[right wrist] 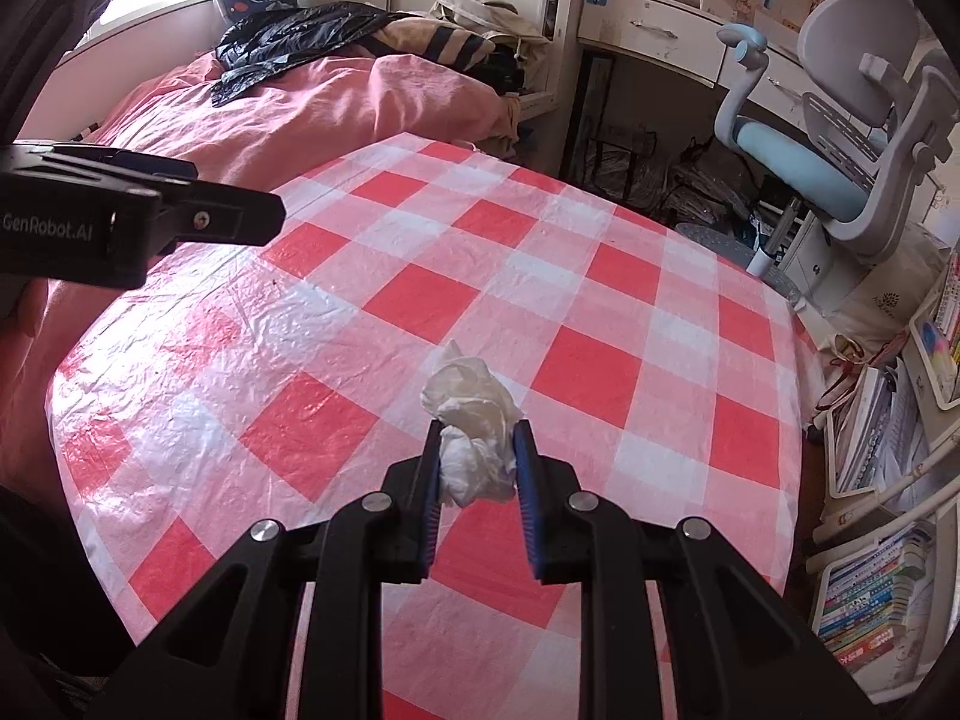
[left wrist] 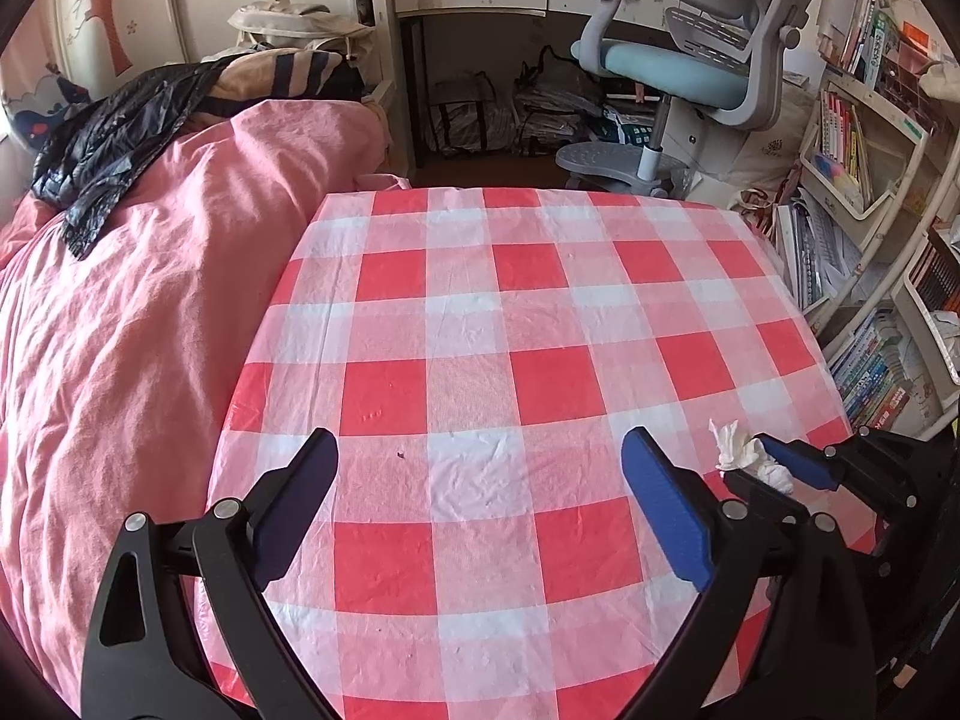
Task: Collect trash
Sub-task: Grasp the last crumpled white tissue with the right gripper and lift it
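Observation:
A crumpled white tissue (right wrist: 471,432) sits between the blue pads of my right gripper (right wrist: 477,429), which is shut on it just above the red and white checked tablecloth (right wrist: 384,300). In the left wrist view the same tissue (left wrist: 744,453) shows at the right, pinched in the right gripper (left wrist: 759,459). My left gripper (left wrist: 480,447) stands open over the cloth (left wrist: 510,312) with nothing between its fingers. Its black body (right wrist: 120,219) reaches in from the left of the right wrist view.
A bed with a pink cover (left wrist: 120,312) borders the table on the left, with a black plastic bag (left wrist: 114,138) lying on it. A blue and grey desk chair (left wrist: 690,72) stands beyond the far edge. Bookshelves (left wrist: 870,300) line the right side.

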